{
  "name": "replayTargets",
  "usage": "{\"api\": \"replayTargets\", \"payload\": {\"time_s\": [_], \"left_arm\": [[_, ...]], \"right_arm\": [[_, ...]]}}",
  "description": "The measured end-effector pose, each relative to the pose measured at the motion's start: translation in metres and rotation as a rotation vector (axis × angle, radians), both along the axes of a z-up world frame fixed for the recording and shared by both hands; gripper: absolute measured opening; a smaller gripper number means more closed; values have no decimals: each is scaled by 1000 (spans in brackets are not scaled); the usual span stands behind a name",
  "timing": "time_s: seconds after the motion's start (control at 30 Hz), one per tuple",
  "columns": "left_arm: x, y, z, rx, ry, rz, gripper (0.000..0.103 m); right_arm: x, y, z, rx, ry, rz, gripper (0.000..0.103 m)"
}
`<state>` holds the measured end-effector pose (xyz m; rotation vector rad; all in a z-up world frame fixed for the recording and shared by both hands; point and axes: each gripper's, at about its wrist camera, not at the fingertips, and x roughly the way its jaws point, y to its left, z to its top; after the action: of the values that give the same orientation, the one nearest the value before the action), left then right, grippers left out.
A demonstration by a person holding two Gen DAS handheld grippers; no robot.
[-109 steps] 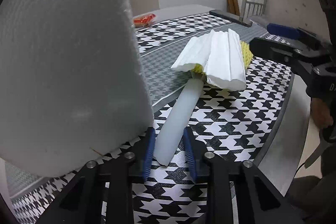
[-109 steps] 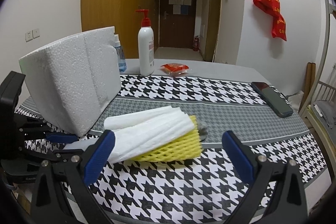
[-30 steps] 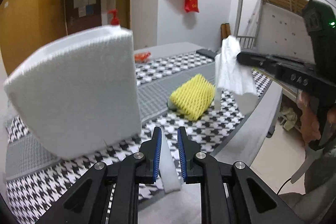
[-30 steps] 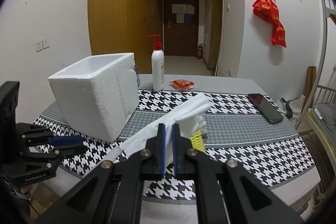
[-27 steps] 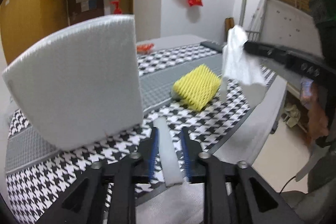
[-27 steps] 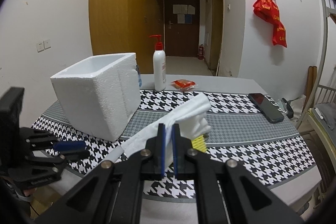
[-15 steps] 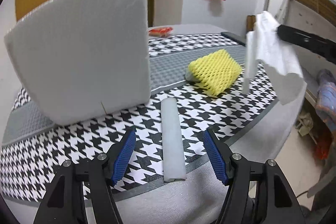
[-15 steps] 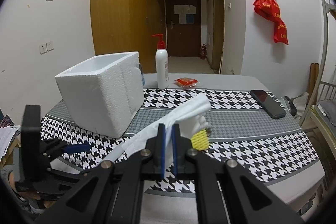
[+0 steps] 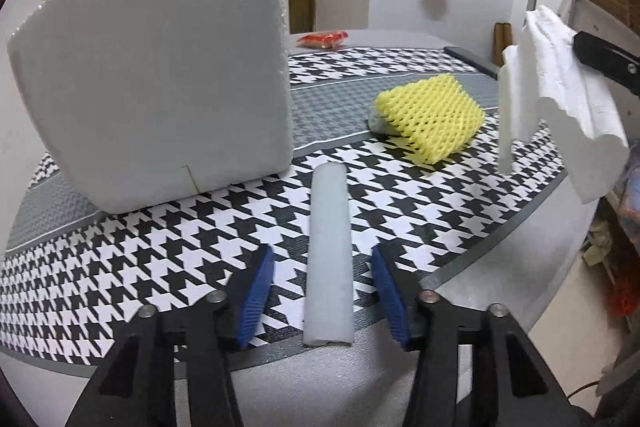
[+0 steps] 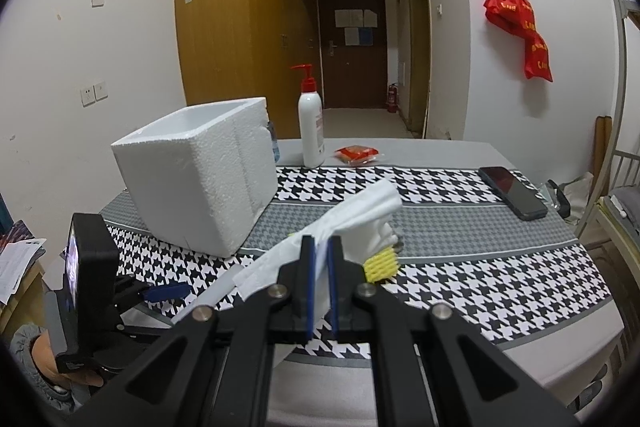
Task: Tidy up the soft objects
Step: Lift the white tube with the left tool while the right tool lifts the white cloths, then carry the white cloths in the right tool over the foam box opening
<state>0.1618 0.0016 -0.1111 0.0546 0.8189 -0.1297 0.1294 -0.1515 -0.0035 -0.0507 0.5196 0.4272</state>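
Observation:
My left gripper (image 9: 322, 293) is open, its blue pads on either side of a white foam roll (image 9: 329, 247) that lies on the houndstooth table near the front edge. My right gripper (image 10: 319, 281) is shut on a folded white foam sheet (image 10: 352, 223) and holds it above the table; the sheet also hangs at the right of the left wrist view (image 9: 560, 99). A yellow foam net (image 9: 430, 117) lies on the table. A white styrofoam box (image 10: 200, 183) stands open-topped at the left; in the left wrist view it (image 9: 160, 67) is close by.
A pump bottle (image 10: 311, 123), a red packet (image 10: 358, 153) and a dark phone (image 10: 512, 191) sit further back on the table (image 10: 500, 275). The left gripper shows in the right wrist view (image 10: 164, 291) at the table's near left corner.
My left gripper has let go of the white foam roll, opened wide and drawn back a little. My right gripper still holds the foam sheet and has risen slightly.

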Motion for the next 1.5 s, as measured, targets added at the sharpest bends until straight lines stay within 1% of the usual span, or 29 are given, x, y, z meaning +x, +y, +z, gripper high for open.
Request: {"api": "replayTargets", "payload": {"time_s": [0.03, 0.13, 0.17, 0.2, 0.3, 0.37, 0.4, 0.6, 0.93, 1.13, 1.5], "left_arm": [[0, 1, 0, -3, -1, 3, 44], [1, 1, 1, -3, -5, 5, 32], [0, 1, 1, -7, -4, -3, 25], [0, 0, 2, -11, -3, -13, 22], [0, -7, 2, 11, -18, -16, 19], [2, -9, 4, 2, -25, -22, 16], [2, -8, 6, -8, -29, -29, 16], [-5, -5, 25, 8, -93, -26, 16], [-30, 8, 72, -11, -228, -27, 16], [-42, 21, 95, -17, -289, -1, 16], [-64, 48, 125, -34, -376, 59, 16]], "right_arm": [[-1, -1, 0, 2, -2, 2, 8], [-3, -3, 0, 9, -4, 1, 8], [-2, -5, 0, 12, -4, 0, 8], [-3, -6, 1, 16, -4, -4, 8], [-3, -11, 1, 25, -6, -9, 8], [-3, -13, 0, 28, -6, -13, 8], [-3, -14, 1, 30, -5, -14, 8], [-4, -15, 3, 34, -15, -13, 8], [-7, -8, 14, 38, -43, 12, 8], [-10, 2, 23, 45, -67, 42, 8], [-9, 22, 38, 56, -111, 109, 8]]}}
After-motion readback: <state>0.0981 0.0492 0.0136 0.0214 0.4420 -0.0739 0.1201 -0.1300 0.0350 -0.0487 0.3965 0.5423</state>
